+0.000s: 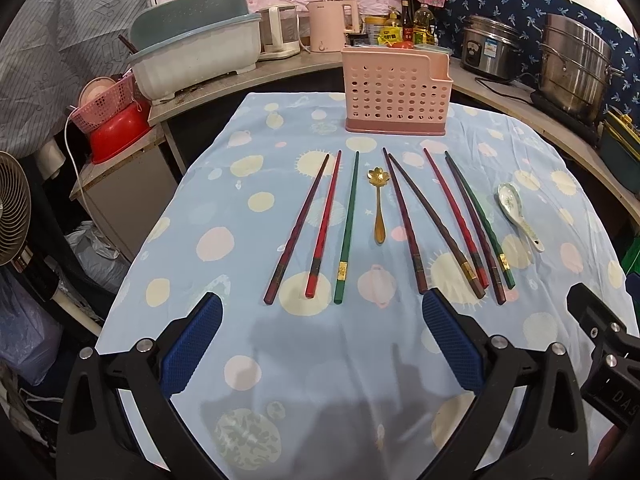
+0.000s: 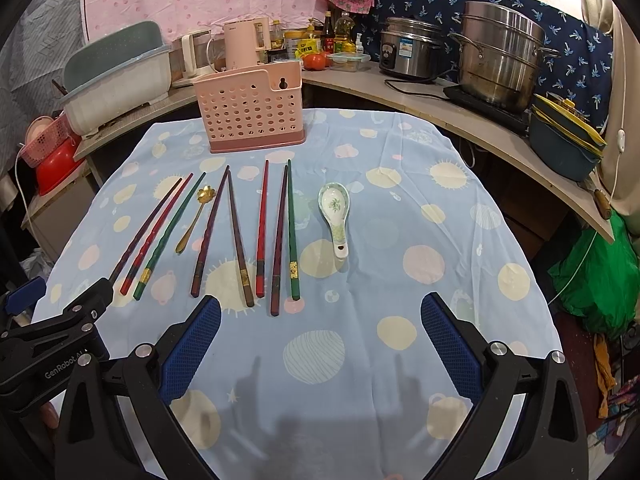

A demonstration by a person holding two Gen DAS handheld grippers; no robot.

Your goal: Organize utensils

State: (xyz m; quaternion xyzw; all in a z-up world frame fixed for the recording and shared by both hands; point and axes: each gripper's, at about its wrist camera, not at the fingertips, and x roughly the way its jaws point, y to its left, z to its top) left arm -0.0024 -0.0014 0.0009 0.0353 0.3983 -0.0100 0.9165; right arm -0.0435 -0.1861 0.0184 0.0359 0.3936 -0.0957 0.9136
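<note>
Several chopsticks, dark brown, red and green, lie side by side on the blue dotted tablecloth [image 1: 224,216]; a green one [image 1: 347,224] lies left of a gold flower spoon [image 1: 379,204]. A white ceramic spoon [image 1: 516,208] lies at the right. A pink perforated utensil holder [image 1: 396,92] stands upright behind them. My left gripper [image 1: 320,316] is open and empty, just short of the chopstick ends. My right gripper [image 2: 320,316] is open and empty, in front of the ceramic spoon [image 2: 336,216] and the holder [image 2: 252,112].
A counter curves behind the table with a dish rack [image 1: 192,56], kettles [image 1: 328,24], bottles, a rice cooker [image 2: 408,48] and a steel pot [image 2: 500,52]. A fan [image 1: 12,208] and a red basin [image 1: 116,136] stand at the left. A green bag [image 2: 596,276] lies at the right.
</note>
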